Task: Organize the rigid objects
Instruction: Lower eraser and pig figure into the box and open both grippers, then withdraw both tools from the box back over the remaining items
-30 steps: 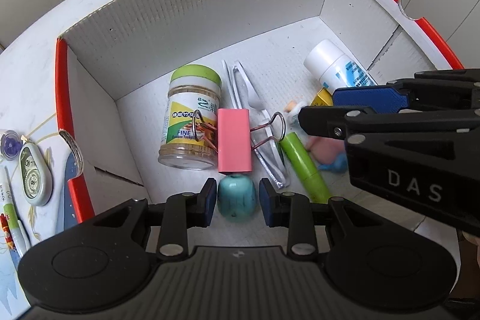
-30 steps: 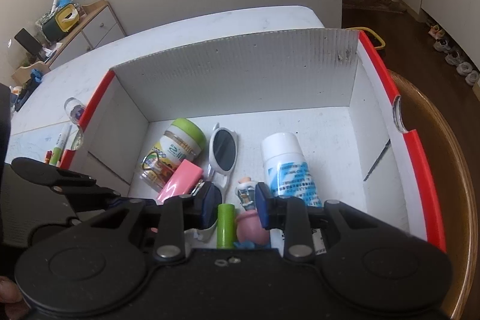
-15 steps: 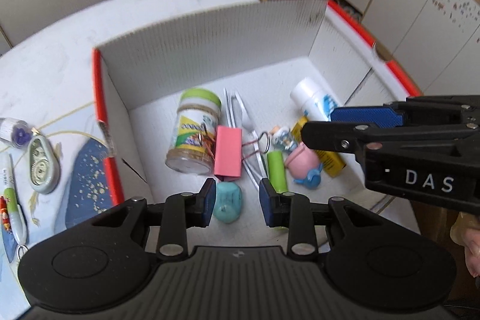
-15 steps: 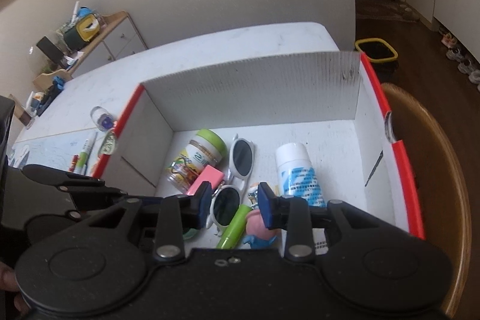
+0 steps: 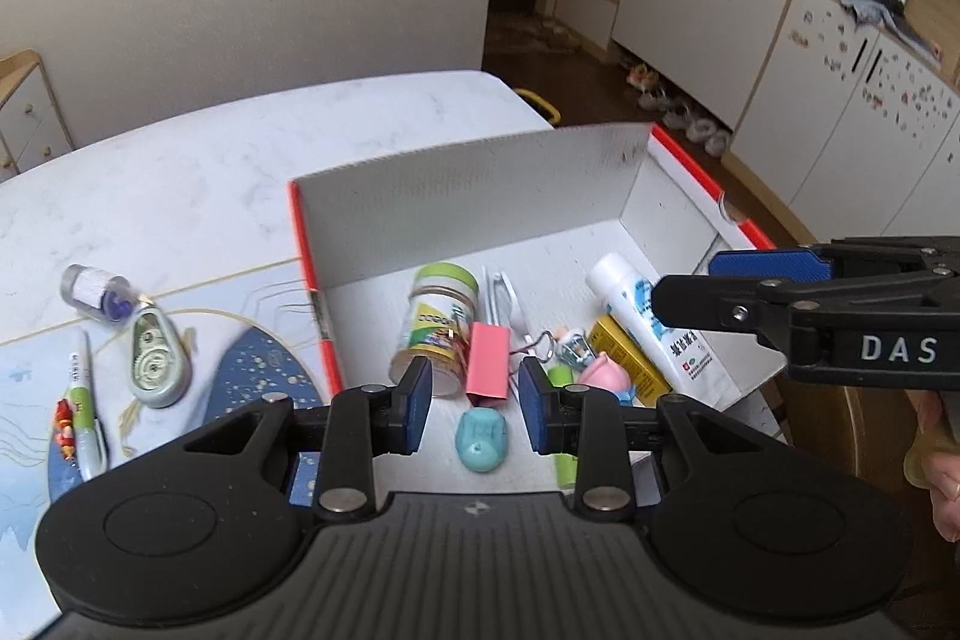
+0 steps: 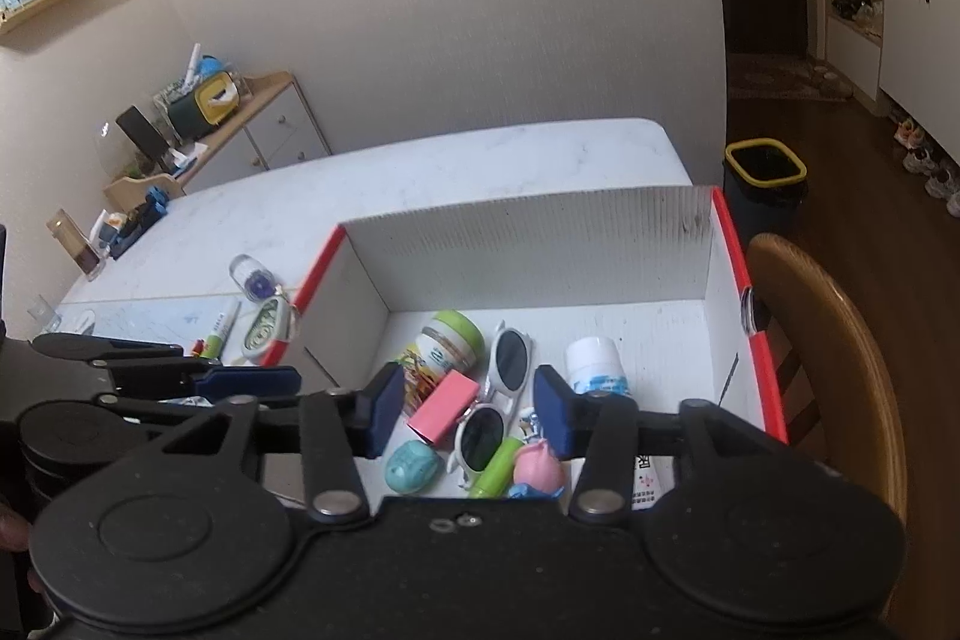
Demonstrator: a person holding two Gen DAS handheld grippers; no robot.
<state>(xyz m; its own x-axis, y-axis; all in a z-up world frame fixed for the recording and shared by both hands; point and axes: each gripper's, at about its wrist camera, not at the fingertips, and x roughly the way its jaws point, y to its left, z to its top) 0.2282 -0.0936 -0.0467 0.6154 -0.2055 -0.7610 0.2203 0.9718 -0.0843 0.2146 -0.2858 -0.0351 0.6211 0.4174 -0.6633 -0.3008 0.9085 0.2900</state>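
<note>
The red-edged white cardboard box sits at the desk's corner. Crowded toward its near wall lie a green-lidded jar, pink block, white sunglasses, teal egg-shaped piece and white bottle; the far half of its floor is bare. Both grippers hover above, holding nothing: the left gripper narrowly parted, the right gripper opening wider. A correction-tape dispenser lies outside on the desk.
</note>
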